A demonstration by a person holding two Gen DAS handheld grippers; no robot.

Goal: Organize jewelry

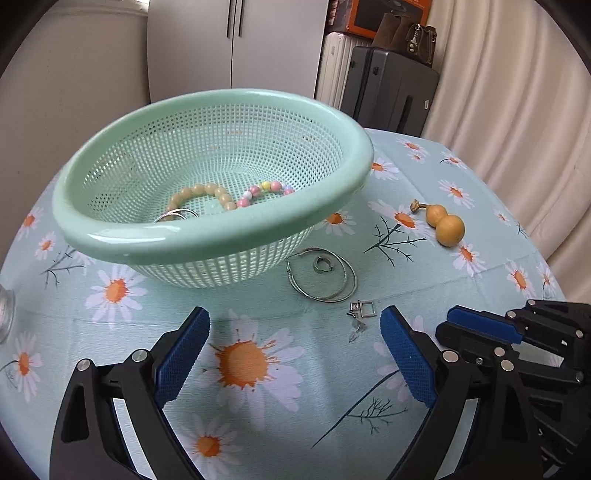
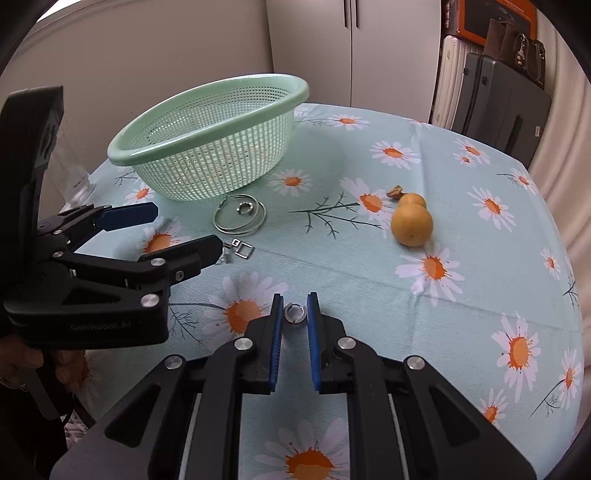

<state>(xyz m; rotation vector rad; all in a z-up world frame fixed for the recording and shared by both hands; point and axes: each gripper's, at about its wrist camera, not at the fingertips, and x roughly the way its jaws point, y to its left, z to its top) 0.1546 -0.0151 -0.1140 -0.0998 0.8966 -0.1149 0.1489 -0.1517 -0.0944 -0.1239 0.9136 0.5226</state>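
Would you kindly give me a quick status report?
Right gripper shut on small ring. Left gripper open, empty. Basket path clear.

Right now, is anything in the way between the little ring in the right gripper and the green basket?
Yes. The left gripper hangs between the small ring and the green basket. The big hoop earrings and square earring lie flat, easily passed over.

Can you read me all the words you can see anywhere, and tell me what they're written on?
"GenRobot.AI": raised letters on the black body of the left gripper, seen from the right wrist view; faint, so the spelling is my best reading.
White sticker on the dark suitcase: too small to read.
Print on the orange-and-black box: too blurred to read.
Markings on the clear glass jar: too blurred to read.
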